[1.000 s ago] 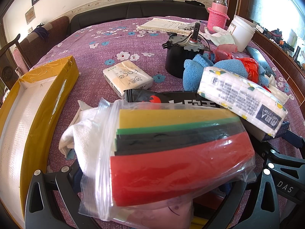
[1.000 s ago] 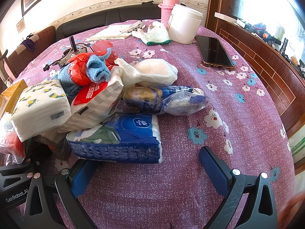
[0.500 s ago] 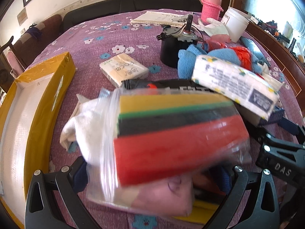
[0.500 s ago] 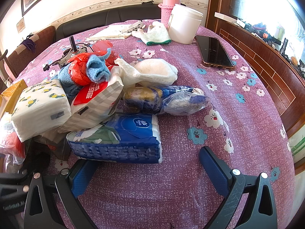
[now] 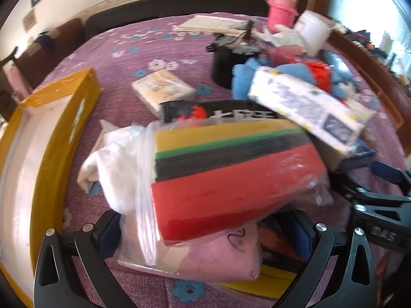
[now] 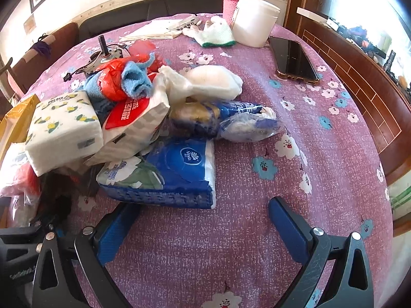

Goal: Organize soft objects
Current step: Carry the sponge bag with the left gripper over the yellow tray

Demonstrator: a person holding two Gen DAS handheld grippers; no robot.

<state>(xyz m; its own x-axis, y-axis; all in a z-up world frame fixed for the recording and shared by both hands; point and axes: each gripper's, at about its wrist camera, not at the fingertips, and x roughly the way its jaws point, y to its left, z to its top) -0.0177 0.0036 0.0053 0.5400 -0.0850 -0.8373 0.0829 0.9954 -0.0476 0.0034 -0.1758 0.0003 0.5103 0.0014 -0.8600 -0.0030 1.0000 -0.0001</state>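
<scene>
My left gripper [image 5: 205, 233] is clamped on a clear plastic zip bag of folded felt sheets in yellow, green, black and red [image 5: 231, 177], with a pink cloth bundle [image 5: 221, 256] bulging out at its lower edge between my blue-padded fingers [image 5: 109, 233]. The picture from this side is blurred, so I cannot tell whether the bag is clear of the purple flowered tablecloth [image 5: 123, 69] or resting on it. A white cloth [image 5: 113, 164] sits against the bag's left side. Further left lies an open yellow cardboard box with a white lining [image 5: 38, 154]. Just behind the bag are a black packet with a red mark [image 5: 218, 111] and a white tissue pack printed with yellow flowers [image 5: 305, 107]; a small cream tissue pack [image 5: 163, 89] lies apart on the cloth.

My right gripper [image 6: 203, 225] is spread wide and holds nothing, hovering low over the tablecloth. A blue soft tissue pack [image 6: 172, 172] lies just ahead, near my left finger [image 6: 115, 231]. Behind it sit a blue-and-clear bag [image 6: 231, 123], a white padded pouch [image 6: 205, 82], and a blue towel with red plastic [image 6: 123, 79] piled on a grey-striped pack with a red label [image 6: 133, 120]. A black phone [image 6: 292, 59] lies well to the right.
</scene>
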